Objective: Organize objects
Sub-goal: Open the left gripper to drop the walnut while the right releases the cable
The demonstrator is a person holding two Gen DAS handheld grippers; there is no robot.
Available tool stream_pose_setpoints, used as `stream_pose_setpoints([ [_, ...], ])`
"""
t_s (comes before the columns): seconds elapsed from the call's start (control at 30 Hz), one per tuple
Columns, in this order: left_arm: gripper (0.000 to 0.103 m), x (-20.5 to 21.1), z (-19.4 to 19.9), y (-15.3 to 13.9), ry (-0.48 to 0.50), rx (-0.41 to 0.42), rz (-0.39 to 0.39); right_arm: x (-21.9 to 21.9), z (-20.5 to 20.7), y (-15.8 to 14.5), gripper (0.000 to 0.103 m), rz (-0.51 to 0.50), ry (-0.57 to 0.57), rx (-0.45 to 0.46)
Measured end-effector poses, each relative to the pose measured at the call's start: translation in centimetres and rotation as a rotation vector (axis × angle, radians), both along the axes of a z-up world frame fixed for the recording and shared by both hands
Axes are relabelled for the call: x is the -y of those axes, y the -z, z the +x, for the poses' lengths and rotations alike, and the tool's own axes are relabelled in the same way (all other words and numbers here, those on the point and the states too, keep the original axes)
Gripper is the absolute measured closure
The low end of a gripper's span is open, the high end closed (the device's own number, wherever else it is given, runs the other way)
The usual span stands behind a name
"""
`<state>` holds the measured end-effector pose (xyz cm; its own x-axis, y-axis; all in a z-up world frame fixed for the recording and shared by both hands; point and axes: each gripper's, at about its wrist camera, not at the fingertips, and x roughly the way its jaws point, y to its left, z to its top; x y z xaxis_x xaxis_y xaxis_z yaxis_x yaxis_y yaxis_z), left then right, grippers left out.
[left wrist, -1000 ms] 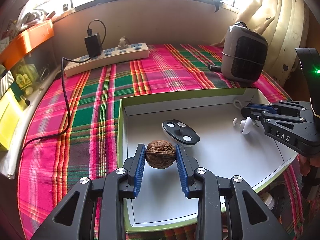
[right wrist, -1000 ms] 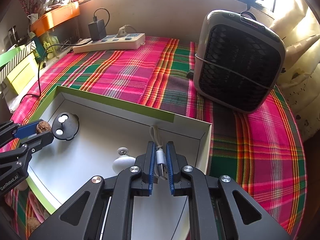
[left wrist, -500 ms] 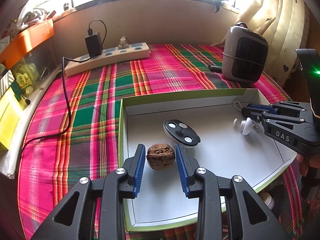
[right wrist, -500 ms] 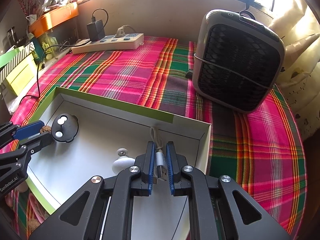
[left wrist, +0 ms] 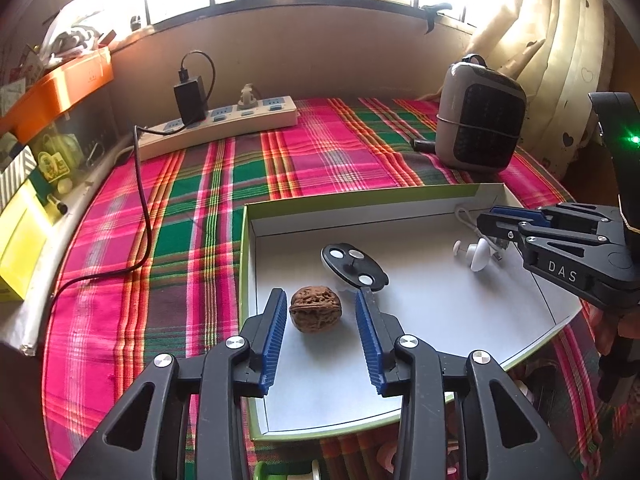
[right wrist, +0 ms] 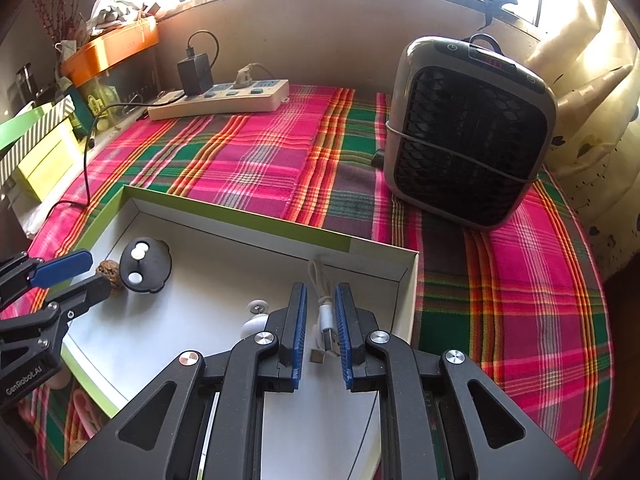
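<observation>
Left tool [left wrist: 320, 312] reaches low into the box [left wrist: 256, 360], spread around the walnut [left wrist: 316, 314] lying at frame centre. Right tool [right wrist: 321, 320] points into the box's corner, parted, straddling the cable [right wrist: 326, 316].

Your left wrist view looks forward along the left gripper [left wrist: 321, 300], close above the near-left part of the box [left wrist: 400, 204], facing the window wall. Your right wrist view looks along the right gripper [right wrist: 321, 294] over the box's [right wrist: 372, 249] far-right corner. Both share the box interior and each other's fingers.
</observation>
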<state>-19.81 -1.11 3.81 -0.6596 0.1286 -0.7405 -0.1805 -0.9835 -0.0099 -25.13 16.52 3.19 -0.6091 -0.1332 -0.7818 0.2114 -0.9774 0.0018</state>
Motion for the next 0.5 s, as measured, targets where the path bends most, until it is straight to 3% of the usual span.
stream_pose_setpoints([
  [0.5, 0.069, 0.1, 2.8, -1.9, -0.002, -0.053, 0.008, 0.8, 3.2, -2.1, 0.073, -0.033, 0.001, -0.054],
])
